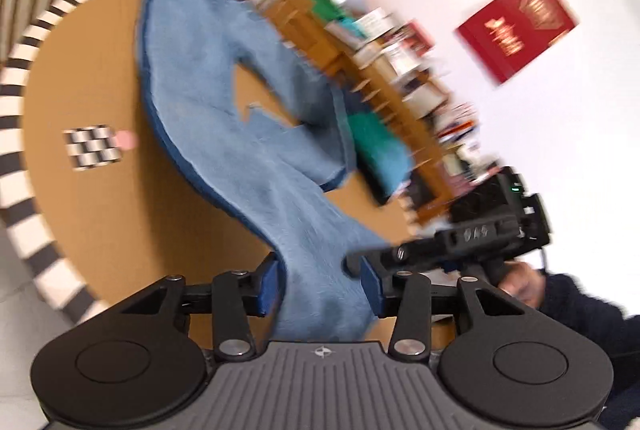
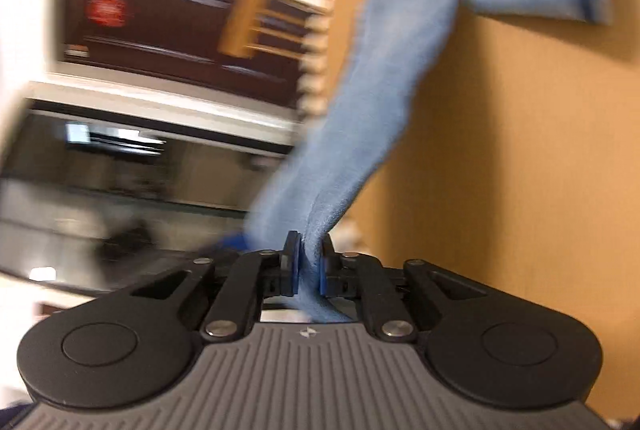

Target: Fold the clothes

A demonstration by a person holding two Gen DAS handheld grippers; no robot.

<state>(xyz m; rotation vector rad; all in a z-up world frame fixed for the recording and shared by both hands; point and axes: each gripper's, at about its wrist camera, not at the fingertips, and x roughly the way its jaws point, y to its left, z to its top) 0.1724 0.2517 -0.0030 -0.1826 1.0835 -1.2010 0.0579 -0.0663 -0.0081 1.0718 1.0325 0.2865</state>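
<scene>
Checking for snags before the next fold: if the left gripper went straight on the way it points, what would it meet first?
The left gripper would meet the blue garment at once: the cloth already runs between its open jaws and lies ahead across the brown table. Depth is blurred, so that is a best reading.

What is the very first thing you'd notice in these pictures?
A big light blue garment sprawls across the round brown table and rises toward both cameras. The right gripper pinches a bunched strip of it, while the left gripper has cloth between open jaws. A red poster hangs on the white wall.
</scene>
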